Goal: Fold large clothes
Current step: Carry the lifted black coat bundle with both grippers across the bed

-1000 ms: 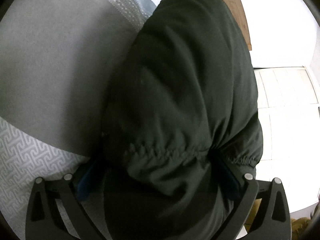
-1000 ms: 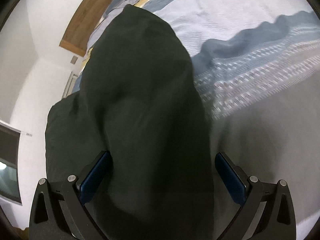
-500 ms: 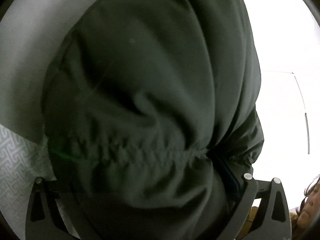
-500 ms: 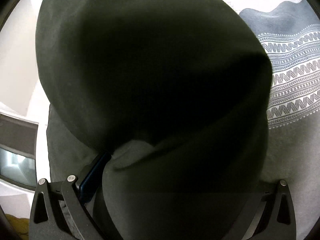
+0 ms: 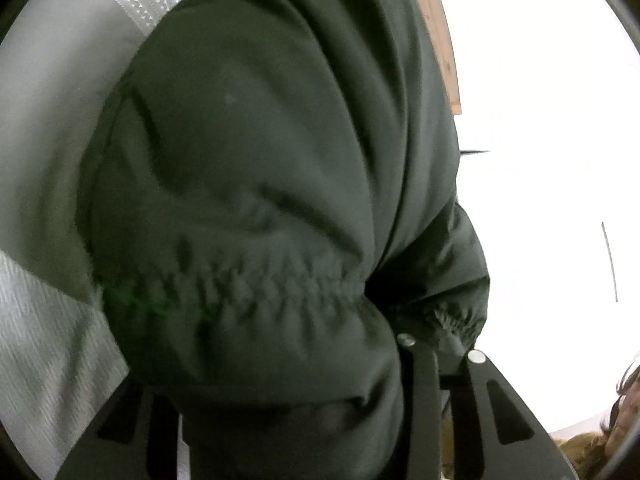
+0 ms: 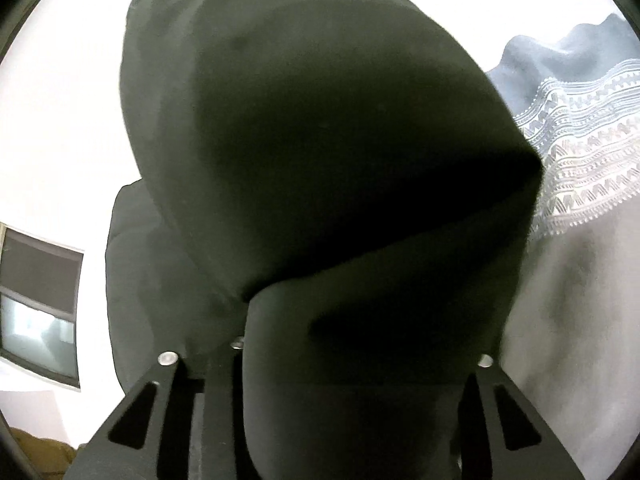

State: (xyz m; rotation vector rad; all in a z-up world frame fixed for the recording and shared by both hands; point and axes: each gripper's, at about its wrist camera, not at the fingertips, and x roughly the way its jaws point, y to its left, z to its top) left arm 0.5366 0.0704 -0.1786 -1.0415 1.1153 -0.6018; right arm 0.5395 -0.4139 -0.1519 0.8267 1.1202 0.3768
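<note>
A dark green jacket (image 5: 280,168) hangs bunched over a grey bedspread (image 5: 44,152), pinched in both the left gripper (image 5: 280,364) and right gripper (image 6: 360,356). It looks soft, puffy and slippery; the gathered elastic hem (image 5: 256,284) seems the surest hold.

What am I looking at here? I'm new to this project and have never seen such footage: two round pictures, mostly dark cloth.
There is no robot: a person holds a two-finger gripper in each hand, and a fisheye camera on each looks forward along its fingers. One picture is from the left gripper, the other from the right gripper. The black struts at the bottom belong to the grippers. The dark green garment, with a gathered elastic hem, drapes over both, hiding the jaws, so their grip cannot be confirmed. Behind it lies a bed with a grey blanket and patterned bedding. A wooden headboard shows too.
</note>
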